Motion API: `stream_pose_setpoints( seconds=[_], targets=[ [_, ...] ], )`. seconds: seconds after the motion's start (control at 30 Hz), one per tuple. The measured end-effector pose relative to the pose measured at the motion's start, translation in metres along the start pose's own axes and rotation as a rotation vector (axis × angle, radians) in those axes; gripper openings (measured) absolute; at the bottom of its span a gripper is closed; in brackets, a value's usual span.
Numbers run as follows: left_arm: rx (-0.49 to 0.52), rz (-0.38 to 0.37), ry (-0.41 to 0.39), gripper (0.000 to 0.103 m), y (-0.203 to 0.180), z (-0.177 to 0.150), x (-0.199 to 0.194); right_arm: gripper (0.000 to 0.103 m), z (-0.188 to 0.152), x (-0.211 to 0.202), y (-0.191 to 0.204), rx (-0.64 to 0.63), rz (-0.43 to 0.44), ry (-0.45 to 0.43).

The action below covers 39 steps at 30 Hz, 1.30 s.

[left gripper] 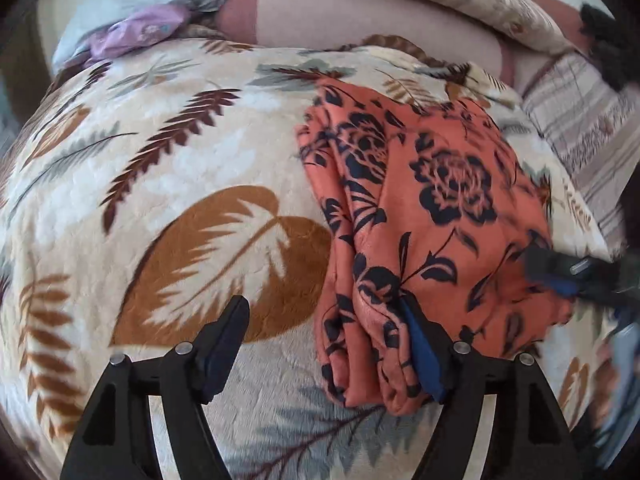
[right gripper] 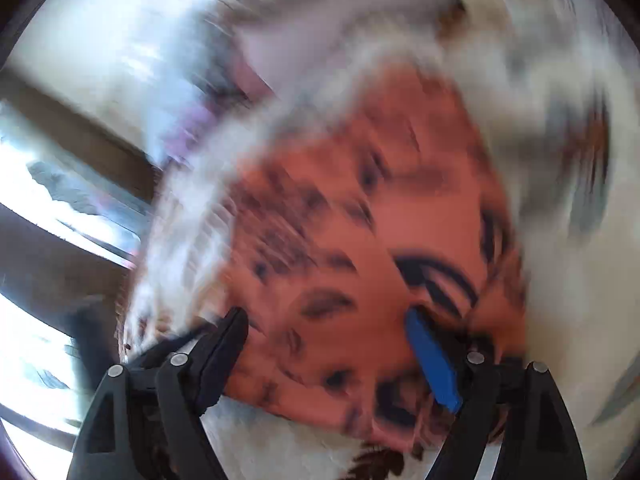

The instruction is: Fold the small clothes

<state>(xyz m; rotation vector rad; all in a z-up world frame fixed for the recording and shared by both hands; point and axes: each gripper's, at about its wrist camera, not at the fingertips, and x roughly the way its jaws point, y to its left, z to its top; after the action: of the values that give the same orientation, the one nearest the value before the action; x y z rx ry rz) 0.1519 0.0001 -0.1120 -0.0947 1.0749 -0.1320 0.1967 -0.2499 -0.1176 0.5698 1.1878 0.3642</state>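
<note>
Soft, even daylight in the left wrist view, mostly sharp, with the fisheye bending the edges and slight smear at far right. The right wrist view is heavily motion-blurred; blown-out white glare down its left edge, dark vignette in corners.

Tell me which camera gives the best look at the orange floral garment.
The left wrist view. There the orange floral garment is sharp, lying folded on the leaf-print blanket, its layered edge visible. The right wrist view shows it closer but smeared by motion blur: only orange cloth with dark blotches.
</note>
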Motion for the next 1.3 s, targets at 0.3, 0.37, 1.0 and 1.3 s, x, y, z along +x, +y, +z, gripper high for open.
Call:
stream_pose_setpoints(
  seconds=[0.3,0.37,1.0,1.3],
  targets=[
    [0.011,0.045,-0.131,0.078,0.005,-0.022,-0.078,0.086,-0.063,-0.074,0.050,-0.148,-0.120,-0.163],
    [0.002,0.048,-0.160,0.080,0.006,-0.027,-0.094,0.091,-0.079,-0.079,0.059,-0.189,-0.178,-0.154],
    [0.068,0.111,-0.300,0.103,-0.059,-0.041,-0.176,0.103,-0.142,-0.181,0.098,-0.385,-0.434,-0.373],
    [0.086,0.186,-0.276,0.103,-0.069,-0.040,-0.155,0.103,-0.144,-0.157,0.064,-0.361,-0.539,-0.296]
  ],
)
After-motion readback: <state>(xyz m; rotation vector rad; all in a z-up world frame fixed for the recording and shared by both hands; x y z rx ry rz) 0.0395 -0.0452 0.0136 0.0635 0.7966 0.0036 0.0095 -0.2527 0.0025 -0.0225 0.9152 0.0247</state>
